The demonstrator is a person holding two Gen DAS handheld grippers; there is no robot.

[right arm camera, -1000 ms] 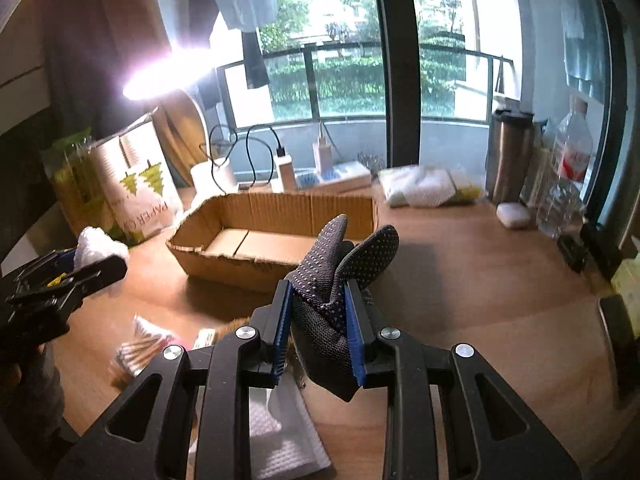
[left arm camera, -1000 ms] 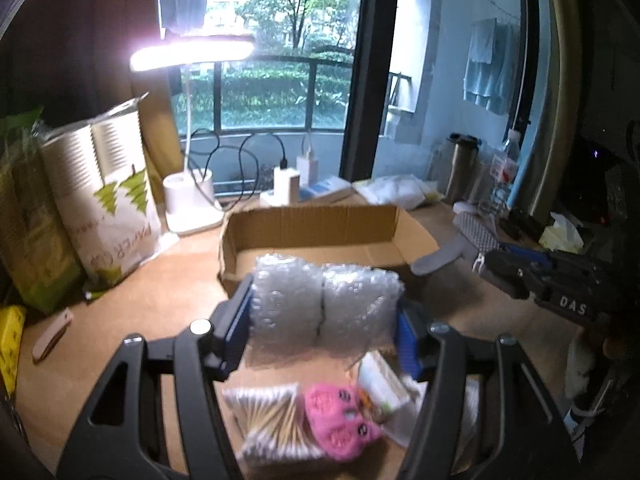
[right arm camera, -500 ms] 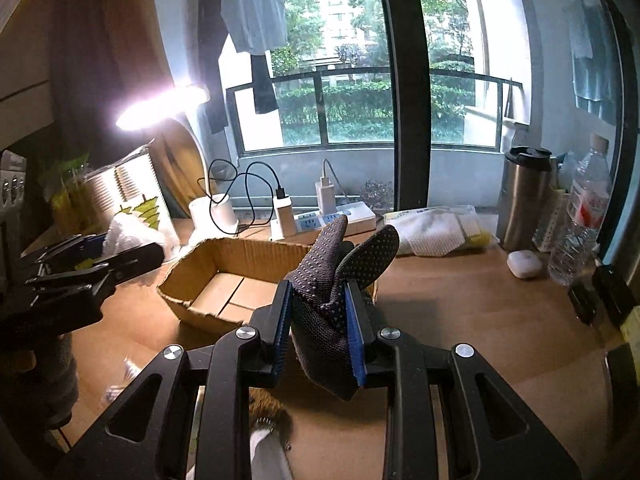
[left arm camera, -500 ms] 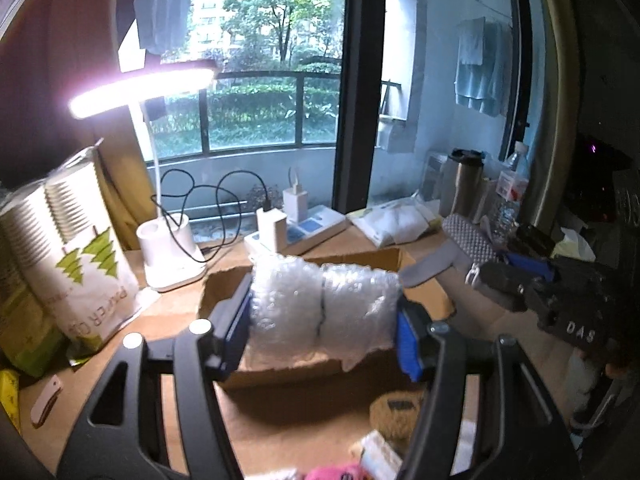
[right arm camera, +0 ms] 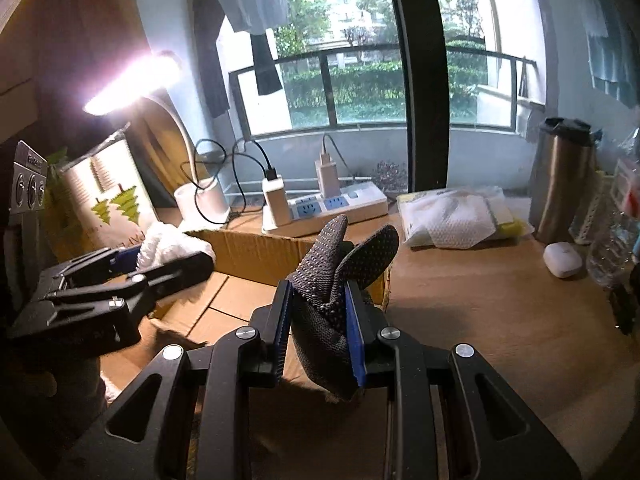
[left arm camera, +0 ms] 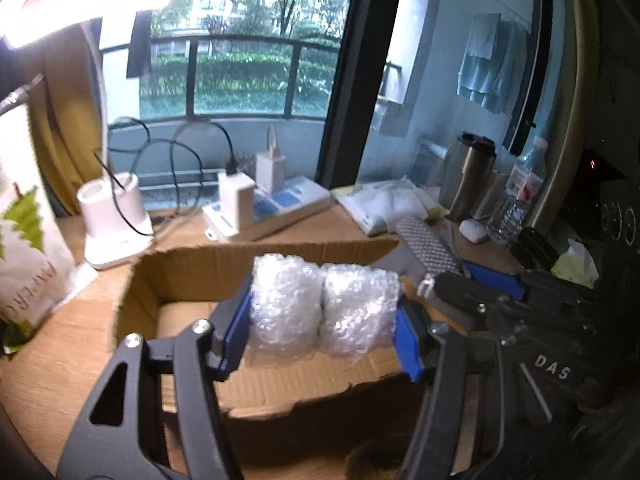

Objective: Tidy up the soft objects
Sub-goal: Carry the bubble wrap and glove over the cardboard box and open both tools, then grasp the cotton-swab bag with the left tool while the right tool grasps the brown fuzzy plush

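Observation:
My left gripper (left arm camera: 320,320) is shut on a folded wad of clear bubble wrap (left arm camera: 324,312), held over the open cardboard box (left arm camera: 200,268). My right gripper (right arm camera: 320,320) is shut on a grey dotted fabric piece (right arm camera: 340,264), which stands up between the blue pads at the box's near right corner. In the right wrist view the left gripper (right arm camera: 120,276) reaches in from the left over the cardboard box (right arm camera: 248,252), the bubble wrap (right arm camera: 168,244) showing white. In the left wrist view the right gripper (left arm camera: 480,292) sits at the right with the dotted fabric (left arm camera: 424,244).
A lit desk lamp (right arm camera: 132,80) with white base (left arm camera: 114,220), a power strip with chargers (right arm camera: 336,204), a paper-towel pack (right arm camera: 108,196), a white cloth package (right arm camera: 456,216), a steel tumbler (right arm camera: 560,184), a water bottle (left arm camera: 516,196) and a white earbud case (right arm camera: 562,260) stand around the box on the wooden desk.
Both grippers moved forward from the pile of small items at the desk's front to over the cardboard box, each keeping its hold.

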